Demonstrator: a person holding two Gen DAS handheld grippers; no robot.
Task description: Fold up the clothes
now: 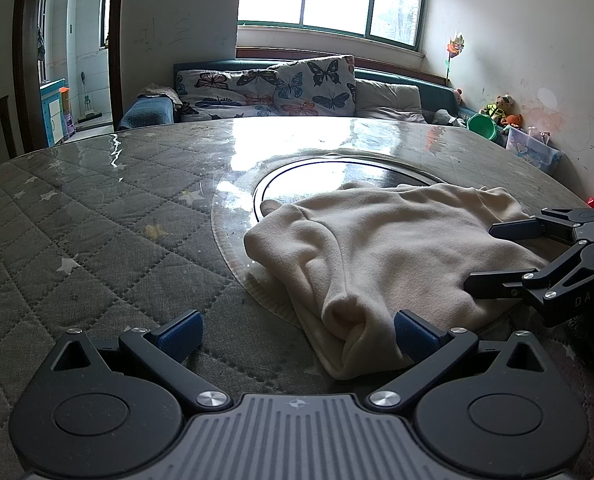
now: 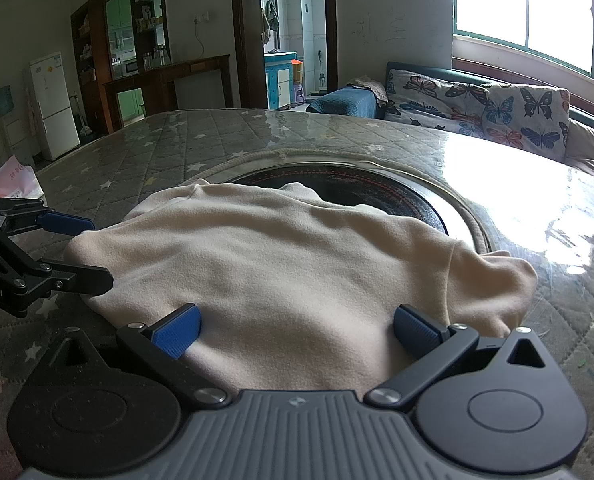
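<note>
A cream fleece garment [image 1: 381,248] lies bunched on the round table, partly over the dark glass centre. My left gripper [image 1: 297,332] is open at the garment's near left corner, with the right pad beside a rolled fold. In the right wrist view the garment [image 2: 297,264] fills the middle. My right gripper [image 2: 297,330] is open with the cloth edge between its blue pads. The right gripper also shows in the left wrist view [image 1: 481,256], open over the garment's right side. The left gripper shows in the right wrist view [image 2: 93,248], open at the garment's left edge.
The table [image 1: 77,240] has a grey quilted star cover under clear plastic, with a dark round glass inset [image 2: 357,192]. A sofa with butterfly cushions [image 1: 289,88] stands behind. Toys and a plastic box [image 1: 533,148] sit at the right wall. A pink bag [image 2: 13,180] lies at the table's left.
</note>
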